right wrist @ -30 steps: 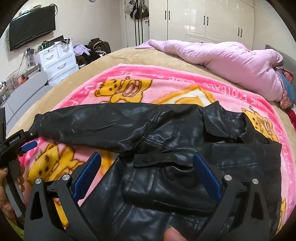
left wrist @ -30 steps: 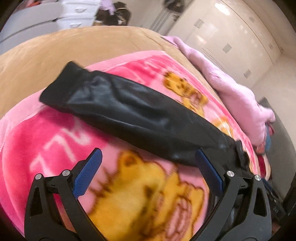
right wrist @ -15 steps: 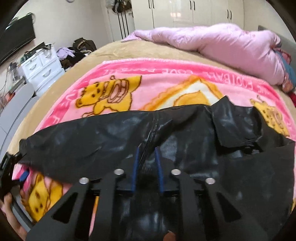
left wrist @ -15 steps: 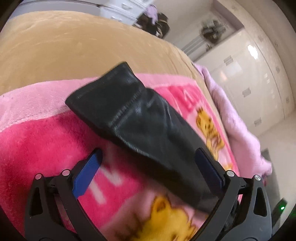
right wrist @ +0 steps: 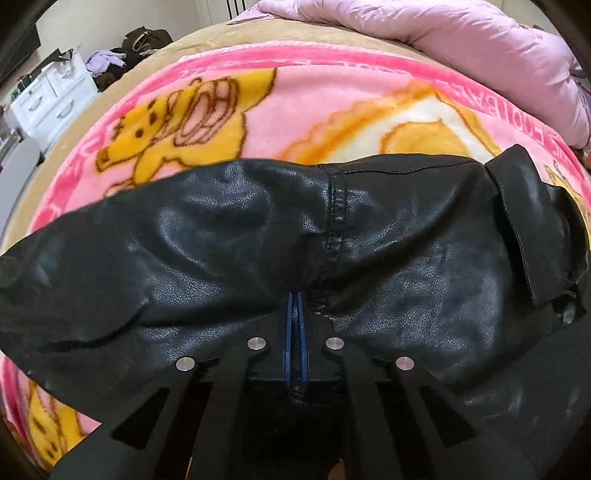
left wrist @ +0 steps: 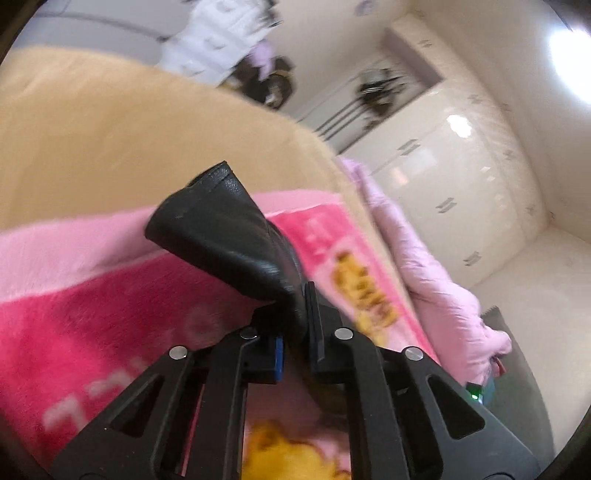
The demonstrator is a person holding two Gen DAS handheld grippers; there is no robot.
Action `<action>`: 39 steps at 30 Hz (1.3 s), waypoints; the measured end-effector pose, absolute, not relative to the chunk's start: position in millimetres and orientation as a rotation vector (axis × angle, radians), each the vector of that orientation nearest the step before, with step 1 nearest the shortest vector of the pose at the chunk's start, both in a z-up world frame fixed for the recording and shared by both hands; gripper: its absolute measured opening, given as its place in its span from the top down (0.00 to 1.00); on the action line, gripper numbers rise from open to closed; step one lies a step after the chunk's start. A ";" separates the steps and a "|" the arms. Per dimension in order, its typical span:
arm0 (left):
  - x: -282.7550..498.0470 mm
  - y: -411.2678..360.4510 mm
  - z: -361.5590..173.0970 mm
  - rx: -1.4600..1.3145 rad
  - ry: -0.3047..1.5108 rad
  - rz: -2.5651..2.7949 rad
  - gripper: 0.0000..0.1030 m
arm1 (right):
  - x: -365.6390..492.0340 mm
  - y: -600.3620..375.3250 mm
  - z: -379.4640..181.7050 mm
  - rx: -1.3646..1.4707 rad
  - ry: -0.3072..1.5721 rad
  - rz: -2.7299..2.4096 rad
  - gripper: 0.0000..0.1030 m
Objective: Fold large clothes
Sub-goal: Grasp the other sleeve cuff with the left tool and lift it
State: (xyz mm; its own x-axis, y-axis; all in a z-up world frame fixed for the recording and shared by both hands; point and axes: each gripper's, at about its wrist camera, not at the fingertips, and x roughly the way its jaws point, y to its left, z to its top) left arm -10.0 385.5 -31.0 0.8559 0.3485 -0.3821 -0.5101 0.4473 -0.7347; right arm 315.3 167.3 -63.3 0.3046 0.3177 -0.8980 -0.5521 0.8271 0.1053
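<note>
Left tongs (left wrist: 295, 314) and right tongs (right wrist: 295, 325) both clamped closed.

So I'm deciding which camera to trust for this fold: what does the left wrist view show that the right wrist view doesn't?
Left wrist only: the left gripper shut on the sleeve cuff, and the white wardrobe. Right wrist only: the right gripper shut on the jacket beside its shoulder seam, plus the collar. Both: the pink blanket, pink duvet and white drawers.

The black leather jacket (right wrist: 388, 251) runs off the right wrist view's left and right edges, its lower part hidden behind the right gripper (right wrist: 294, 325). In the left wrist view, the white dresser (left wrist: 218, 40) at top is motion-blurred.
</note>
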 end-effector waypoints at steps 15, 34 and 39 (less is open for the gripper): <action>-2.6 346.0 19.6 -0.879 0.015 0.255 0.99 | 254.3 126.8 -31.6 -0.085 1.133 0.846 0.95; 23.7 290.0 69.9 -0.771 0.035 0.093 0.99 | 233.9 -39.9 28.0 0.062 0.973 0.793 0.77; 40.1 255.5 103.1 -0.708 0.030 0.029 0.99 | 235.7 -75.4 32.4 0.124 0.950 0.781 0.77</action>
